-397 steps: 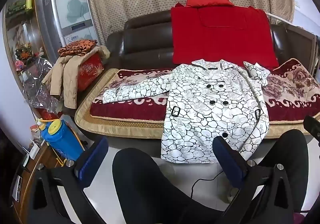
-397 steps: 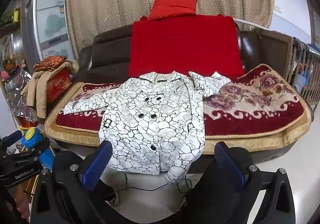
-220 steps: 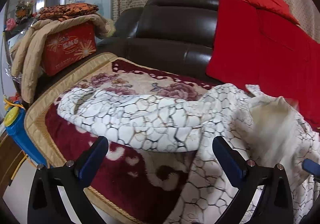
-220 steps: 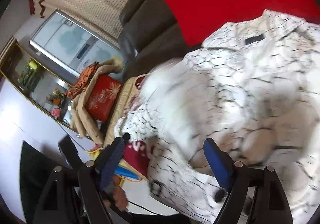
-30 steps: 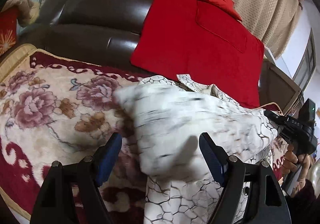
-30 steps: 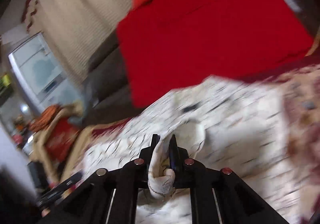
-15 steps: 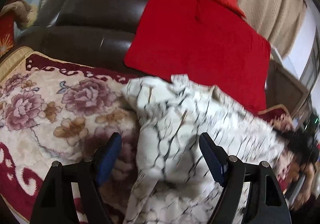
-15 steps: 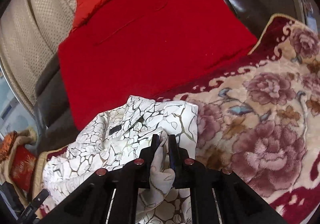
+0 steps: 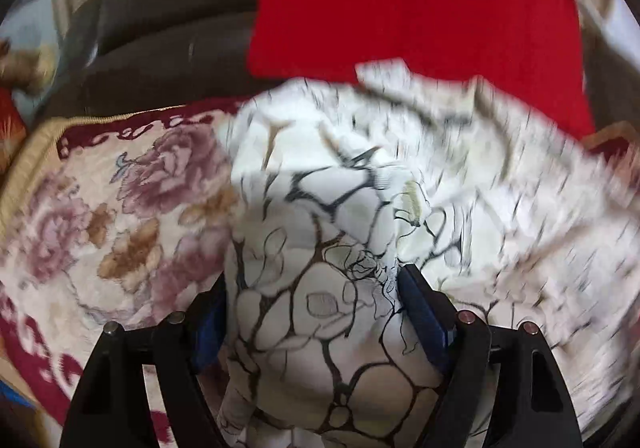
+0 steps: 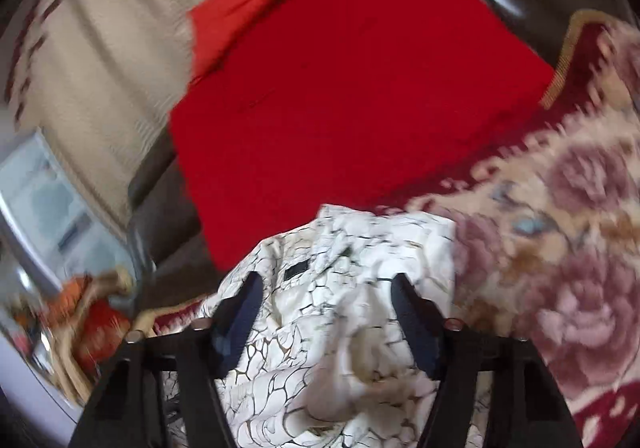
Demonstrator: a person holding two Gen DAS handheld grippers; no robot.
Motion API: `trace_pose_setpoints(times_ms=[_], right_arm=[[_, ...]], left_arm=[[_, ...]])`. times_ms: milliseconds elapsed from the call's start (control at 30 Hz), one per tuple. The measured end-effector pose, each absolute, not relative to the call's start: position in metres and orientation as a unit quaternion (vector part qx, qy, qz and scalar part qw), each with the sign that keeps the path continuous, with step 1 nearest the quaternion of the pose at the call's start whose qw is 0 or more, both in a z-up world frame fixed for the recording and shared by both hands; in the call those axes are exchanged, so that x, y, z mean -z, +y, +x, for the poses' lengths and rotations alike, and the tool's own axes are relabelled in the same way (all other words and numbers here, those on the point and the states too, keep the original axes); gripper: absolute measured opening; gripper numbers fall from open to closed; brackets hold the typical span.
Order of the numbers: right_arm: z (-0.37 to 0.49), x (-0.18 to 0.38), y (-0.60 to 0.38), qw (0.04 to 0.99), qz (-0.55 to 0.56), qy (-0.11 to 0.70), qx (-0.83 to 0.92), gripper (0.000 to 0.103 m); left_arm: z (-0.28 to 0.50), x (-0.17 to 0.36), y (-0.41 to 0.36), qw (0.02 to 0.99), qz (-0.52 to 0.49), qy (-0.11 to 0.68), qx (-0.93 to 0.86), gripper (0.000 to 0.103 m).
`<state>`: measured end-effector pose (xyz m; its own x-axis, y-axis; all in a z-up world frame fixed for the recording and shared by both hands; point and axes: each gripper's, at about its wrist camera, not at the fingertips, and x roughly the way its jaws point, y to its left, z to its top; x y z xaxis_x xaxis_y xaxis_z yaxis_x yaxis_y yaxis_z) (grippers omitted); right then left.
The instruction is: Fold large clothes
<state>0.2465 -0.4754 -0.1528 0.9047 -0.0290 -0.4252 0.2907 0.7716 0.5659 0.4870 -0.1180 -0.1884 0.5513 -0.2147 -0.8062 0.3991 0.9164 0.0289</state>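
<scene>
The white coat with a black crackle print (image 9: pixel 360 207) lies bunched on the sofa's flowered blanket (image 9: pixel 100 207). My left gripper (image 9: pixel 312 308) is open, its blue pads on either side of a thick fold of the coat. In the right wrist view the coat (image 10: pixel 340 328) lies under my right gripper (image 10: pixel 324 308), which is open, with a loose bunch of cloth between the pads. The collar label (image 10: pixel 298 270) shows just ahead. Both views are blurred.
A red blanket (image 9: pixel 400 7) hangs over the dark leather sofa back (image 9: pixel 160 27). It also shows in the right wrist view (image 10: pixel 340 87), below a red cushion (image 10: pixel 240 15). A red box with clothes on it (image 10: pixel 96 324) stands at the far left.
My right gripper was shut on a fold of the coat and has opened, letting it go. My left gripper has moved in over the coat, its pads now around a fold.
</scene>
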Motion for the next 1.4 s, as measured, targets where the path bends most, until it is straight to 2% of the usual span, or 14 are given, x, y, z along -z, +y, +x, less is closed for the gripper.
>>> trace_pose_setpoints(times_ms=[33, 167, 267, 300, 400, 700, 800, 900, 1000, 1133, 1300, 1400], right_arm=[[0.253, 0.150, -0.466, 0.927, 0.297, 0.210, 0.088, 0.030], [0.276, 0.163, -0.441, 0.930, 0.231, 0.273, 0.085, 0.030], [0.300, 0.204, -0.435, 0.892, 0.192, 0.396, 0.108, 0.029], [0.302, 0.210, -0.435, 0.890, 0.183, 0.404, 0.105, 0.029], [0.294, 0.208, -0.427, 0.904, 0.134, 0.393, 0.100, 0.028], [0.259, 0.175, -0.430, 0.925, 0.191, 0.322, 0.059, 0.032], [0.256, 0.181, -0.420, 0.921, 0.183, 0.342, 0.033, 0.032], [0.265, 0.205, -0.404, 0.900, 0.128, 0.414, 0.036, 0.032], [0.264, 0.207, -0.394, 0.905, 0.094, 0.413, 0.046, 0.032], [0.256, 0.194, -0.405, 0.911, 0.139, 0.387, 0.044, 0.032], [0.259, 0.164, -0.421, 0.935, 0.155, 0.309, 0.075, 0.032], [0.278, 0.169, -0.431, 0.924, 0.192, 0.319, 0.081, 0.032]], left_arm=[[0.485, 0.192, -0.119, 0.872, 0.108, 0.443, 0.176, 0.080], [0.488, 0.189, -0.103, 0.870, 0.055, 0.452, 0.191, 0.080], [0.490, 0.193, -0.097, 0.860, 0.034, 0.467, 0.201, 0.082], [0.490, 0.195, -0.097, 0.858, 0.029, 0.471, 0.202, 0.082], [0.486, 0.194, -0.100, 0.865, 0.042, 0.460, 0.196, 0.082], [0.464, 0.184, -0.097, 0.877, 0.058, 0.443, 0.175, 0.082], [0.458, 0.186, -0.095, 0.877, 0.063, 0.441, 0.180, 0.082], [0.453, 0.188, -0.096, 0.880, 0.073, 0.435, 0.178, 0.082], [0.449, 0.186, -0.099, 0.884, 0.084, 0.427, 0.172, 0.082], [0.447, 0.184, -0.103, 0.888, 0.102, 0.417, 0.164, 0.082], [0.446, 0.184, -0.106, 0.889, 0.114, 0.412, 0.163, 0.082], [0.446, 0.184, -0.107, 0.889, 0.116, 0.412, 0.161, 0.082]])
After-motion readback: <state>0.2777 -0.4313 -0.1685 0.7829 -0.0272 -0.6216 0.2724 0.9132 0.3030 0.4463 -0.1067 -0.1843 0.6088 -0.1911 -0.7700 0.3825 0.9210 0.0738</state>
